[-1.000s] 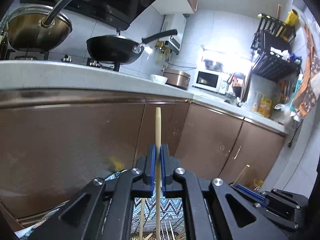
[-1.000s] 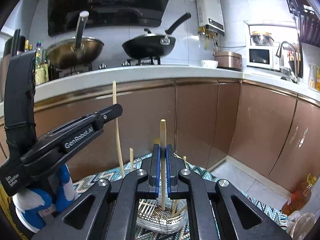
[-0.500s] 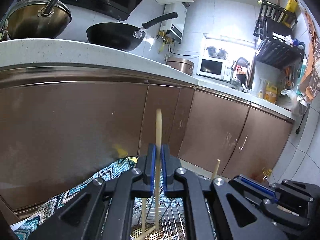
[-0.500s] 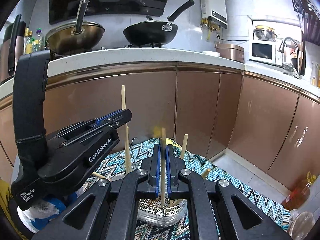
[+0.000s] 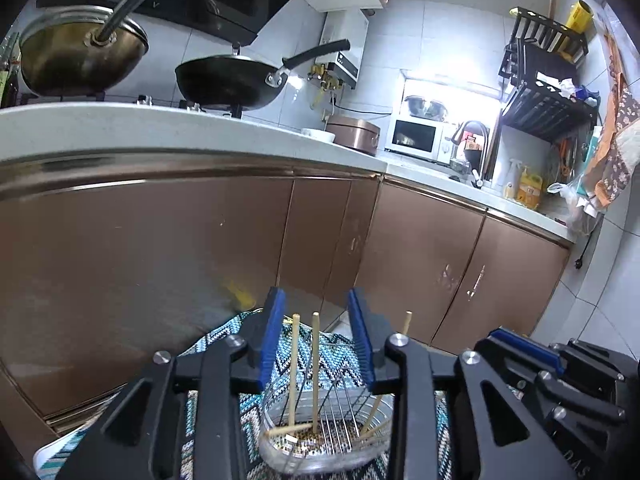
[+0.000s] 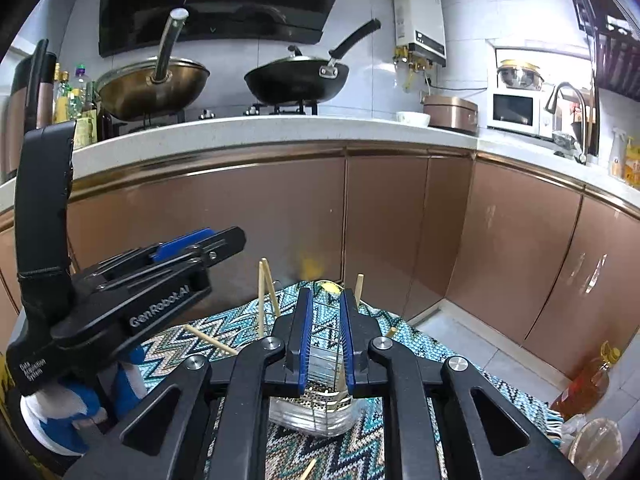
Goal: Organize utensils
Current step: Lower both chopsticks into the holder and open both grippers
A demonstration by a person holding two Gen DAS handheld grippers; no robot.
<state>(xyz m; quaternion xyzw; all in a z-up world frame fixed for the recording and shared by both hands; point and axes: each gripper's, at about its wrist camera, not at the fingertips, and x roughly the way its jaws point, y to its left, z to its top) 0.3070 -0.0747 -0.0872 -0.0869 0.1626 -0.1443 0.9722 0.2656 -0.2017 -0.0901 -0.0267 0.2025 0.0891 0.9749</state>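
A wire utensil holder (image 5: 328, 432) with a clear base stands on a zigzag mat (image 5: 224, 344); it also shows in the right wrist view (image 6: 316, 412). Several wooden chopsticks (image 5: 315, 368) stand in it, and they show in the right wrist view (image 6: 261, 304). My left gripper (image 5: 316, 344) is open just above the holder, empty. My right gripper (image 6: 325, 336) is open over the holder, empty. A loose chopstick (image 6: 210, 338) lies on the mat (image 6: 420, 356), another (image 6: 309, 469) near the bottom edge.
Brown cabinet doors (image 5: 160, 260) and a white counter (image 6: 280, 128) rise behind the mat. Two woks (image 6: 296, 80) sit on the stove. An oil bottle (image 6: 584, 384) stands on the floor at right. The left gripper's body (image 6: 120, 304) crowds the right view.
Both grippers opened and let go of their chopsticks, which now stand in the holder. Both grippers have dropped lower over the holder.
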